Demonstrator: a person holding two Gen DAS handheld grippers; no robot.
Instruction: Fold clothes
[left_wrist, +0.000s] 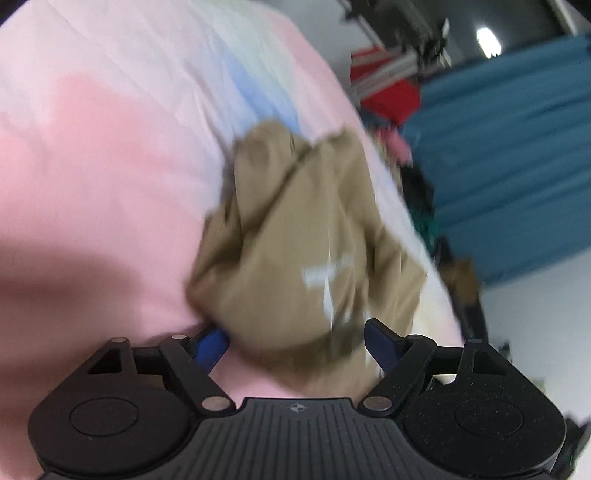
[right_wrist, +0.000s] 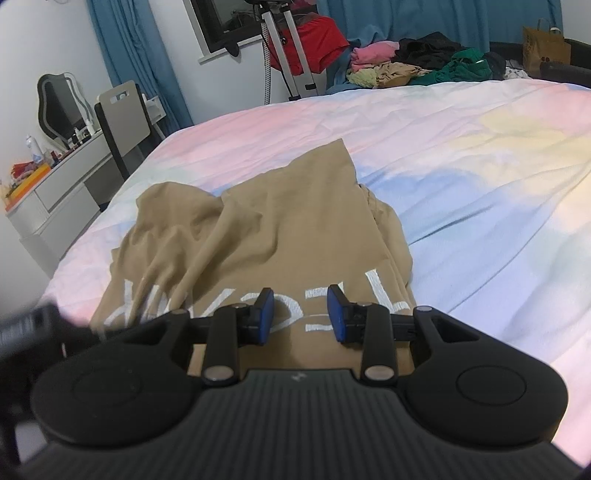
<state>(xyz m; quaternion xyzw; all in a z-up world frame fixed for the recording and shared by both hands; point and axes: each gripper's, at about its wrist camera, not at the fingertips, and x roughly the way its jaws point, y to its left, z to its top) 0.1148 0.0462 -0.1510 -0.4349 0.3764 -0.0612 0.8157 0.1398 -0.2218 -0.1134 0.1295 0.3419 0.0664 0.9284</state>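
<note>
A bed (right_wrist: 461, 155) with a pastel pink, blue and yellow sheet fills both views; a pile of clothes (right_wrist: 417, 66) is seen at the upper right. A tan shirt (right_wrist: 280, 229) is spread in the middle, its long axis running up the frame. White letters are printed on it, upside down and partly hidden, not fully readable. The right tongs (right_wrist: 300, 314) are tilted down over the print, partly open and empty. In the blurred left view, the left tongs (left_wrist: 295, 341) are wide open around the shirt's (left_wrist: 295, 240) near edge; contact cannot be told.

walls white (right_wrist: 48, 44) | curtains blue (right_wrist: 136, 59) | dresser grey (right_wrist: 62, 192) | chair (right_wrist: 123, 114)
</note>
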